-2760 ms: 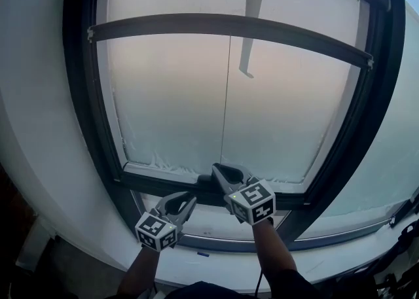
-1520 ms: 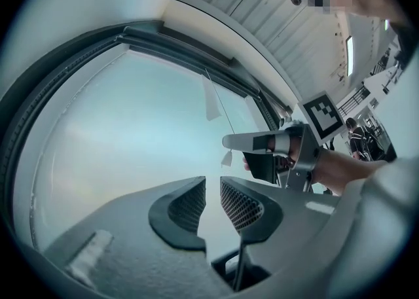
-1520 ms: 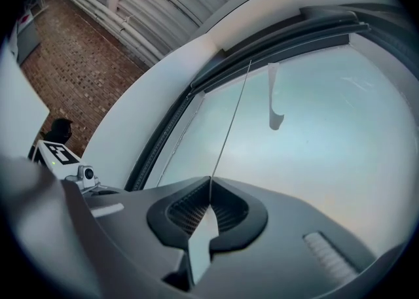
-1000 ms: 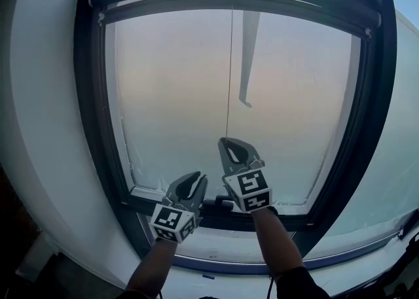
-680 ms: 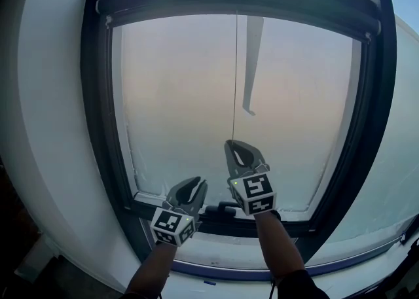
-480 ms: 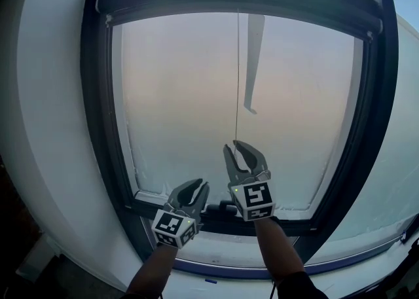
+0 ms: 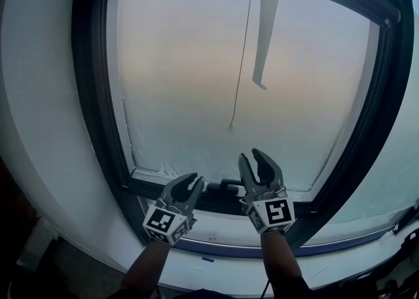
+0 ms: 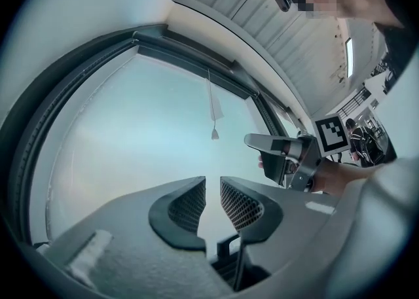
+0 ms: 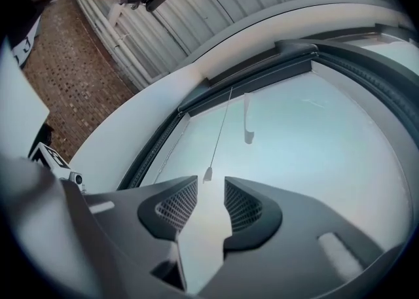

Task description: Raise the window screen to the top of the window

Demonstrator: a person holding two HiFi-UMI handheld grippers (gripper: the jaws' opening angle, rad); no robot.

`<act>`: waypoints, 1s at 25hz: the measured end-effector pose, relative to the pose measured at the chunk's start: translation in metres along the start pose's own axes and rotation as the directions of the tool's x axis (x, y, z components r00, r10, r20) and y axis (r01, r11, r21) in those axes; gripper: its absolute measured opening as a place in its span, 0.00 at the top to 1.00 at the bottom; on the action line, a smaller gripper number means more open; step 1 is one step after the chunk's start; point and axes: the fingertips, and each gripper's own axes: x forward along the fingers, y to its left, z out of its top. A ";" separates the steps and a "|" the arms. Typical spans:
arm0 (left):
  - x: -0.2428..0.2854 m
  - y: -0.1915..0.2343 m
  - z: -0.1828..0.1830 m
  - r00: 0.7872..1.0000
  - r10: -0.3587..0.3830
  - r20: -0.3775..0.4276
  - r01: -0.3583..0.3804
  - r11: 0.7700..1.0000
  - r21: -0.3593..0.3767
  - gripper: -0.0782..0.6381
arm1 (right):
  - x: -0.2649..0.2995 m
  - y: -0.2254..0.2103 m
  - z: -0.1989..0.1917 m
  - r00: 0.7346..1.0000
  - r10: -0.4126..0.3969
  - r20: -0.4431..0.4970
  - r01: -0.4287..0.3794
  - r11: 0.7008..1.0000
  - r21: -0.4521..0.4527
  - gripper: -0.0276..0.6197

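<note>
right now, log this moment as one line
left gripper: open, empty | right gripper: jaws just opening, nothing between | pull cord: hanging free

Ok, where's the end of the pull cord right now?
In the head view the pull cord's end hangs against the window glass, up-left of the right gripper, whose fingers have just been opening with nothing between them.

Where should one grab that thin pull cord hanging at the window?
Probably just above the small knob at the end of the pull cord. It hangs free and straight before the pane, so come from the room side and pinch it sideways; the knob should stop any slipping.
</note>
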 end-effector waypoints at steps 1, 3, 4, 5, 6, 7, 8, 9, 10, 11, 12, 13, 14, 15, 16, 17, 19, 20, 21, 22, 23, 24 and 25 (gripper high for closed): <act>-0.004 0.003 -0.001 1.000 -0.001 -0.003 0.001 1.000 -0.004 0.79 | -0.007 -0.001 -0.001 1.000 -0.013 -0.006 0.013 1.000 0.026 0.78; -0.011 0.003 -0.004 1.000 -0.029 -0.003 0.029 1.000 -0.013 0.79 | -0.025 -0.010 -0.011 0.999 -0.045 -0.029 0.047 0.997 0.068 0.81; -0.016 0.001 -0.005 0.998 -0.056 -0.001 0.056 0.998 -0.020 0.79 | -0.037 -0.015 -0.020 0.996 -0.064 -0.054 0.068 0.995 0.074 0.83; -0.021 -0.002 -0.005 0.996 -0.086 0.000 0.086 0.996 -0.030 0.79 | -0.050 -0.018 -0.028 0.993 -0.085 -0.081 0.090 0.993 0.071 0.83; -0.027 -0.004 -0.006 0.994 -0.113 0.000 0.113 0.993 -0.040 0.79 | -0.063 -0.021 -0.035 0.989 -0.103 -0.103 0.109 0.992 0.062 0.84; -0.033 -0.006 -0.009 0.992 -0.130 0.000 0.130 0.990 -0.048 0.79 | -0.076 -0.021 -0.041 0.986 -0.116 -0.119 0.124 0.991 0.058 0.85; -0.040 -0.006 -0.013 0.991 -0.134 0.001 0.134 0.990 -0.053 0.79 | -0.089 -0.020 -0.045 0.984 -0.125 -0.130 0.135 0.988 0.069 0.85; -0.048 -0.004 -0.019 0.992 -0.126 0.006 0.126 0.990 -0.060 0.79 | -0.103 -0.017 -0.050 0.982 -0.129 -0.139 0.143 0.985 0.096 0.87; -0.056 -0.003 -0.024 0.994 -0.107 0.016 0.108 0.991 -0.077 0.79 | -0.116 -0.013 -0.054 0.981 -0.131 -0.146 0.151 0.979 0.135 0.91; -0.065 -0.001 -0.030 0.996 -0.082 0.031 0.085 0.991 -0.106 0.82 | -0.130 -0.009 -0.057 0.979 -0.134 -0.153 0.161 0.971 0.178 0.91; -0.071 -0.001 -0.036 0.997 -0.059 0.043 0.065 0.988 -0.141 0.84 | -0.142 -0.006 -0.060 0.978 -0.135 -0.160 0.168 0.962 0.216 0.93; -0.077 -0.003 -0.041 0.998 -0.045 0.049 0.053 0.983 -0.175 0.84 | -0.154 -0.003 -0.061 0.977 -0.133 -0.167 0.171 0.955 0.241 0.95; -0.082 -0.008 -0.046 0.998 -0.041 0.046 0.049 0.979 -0.198 0.86 | -0.166 0.000 -0.063 0.976 -0.129 -0.178 0.172 0.952 0.252 0.95; -0.086 -0.016 -0.049 0.998 -0.046 0.036 0.052 0.977 -0.206 0.87 | -0.177 0.001 -0.065 0.974 -0.124 -0.192 0.171 0.953 0.251 0.95; -0.089 -0.024 -0.052 0.998 -0.053 0.023 0.056 0.978 -0.201 0.87 | -0.188 0.001 -0.066 0.971 -0.122 -0.204 0.171 0.954 0.246 0.95; -0.092 -0.031 -0.053 0.998 -0.057 0.010 0.057 0.980 -0.189 0.87 | -0.199 -0.001 -0.067 0.969 -0.125 -0.211 0.176 0.953 0.246 0.95; -0.095 -0.042 -0.053 0.999 -0.047 -0.009 0.044 0.985 -0.167 0.88 | -0.220 -0.008 -0.066 0.968 -0.137 -0.212 0.191 0.945 0.263 0.95; -0.096 -0.049 -0.052 0.999 -0.034 -0.018 0.031 0.986 -0.163 0.88 | -0.232 -0.013 -0.063 0.968 -0.142 -0.208 0.197 0.942 0.272 0.95; -0.098 -0.058 -0.051 0.999 -0.020 -0.026 0.015 0.987 -0.161 0.88 | -0.244 -0.017 -0.058 0.969 -0.144 -0.203 0.197 0.941 0.274 0.95; -0.100 -0.068 -0.050 0.999 -0.002 -0.033 -0.003 0.987 -0.158 0.88 | -0.257 -0.023 -0.051 0.970 -0.143 -0.198 0.194 0.943 0.270 0.95; -0.101 -0.079 -0.050 0.999 0.019 -0.038 -0.024 0.988 -0.154 0.88 | -0.270 -0.030 -0.044 0.971 -0.140 -0.194 0.189 0.947 0.260 0.95; -0.103 -0.091 -0.050 0.998 0.039 -0.043 -0.045 0.988 -0.146 0.88 | -0.283 -0.037 -0.038 0.972 -0.135 -0.193 0.182 0.951 0.249 0.95; -0.105 -0.102 -0.050 0.997 0.055 -0.048 -0.061 0.989 -0.138 0.88 | -0.296 -0.043 -0.034 0.972 -0.131 -0.195 0.177 0.955 0.239 0.95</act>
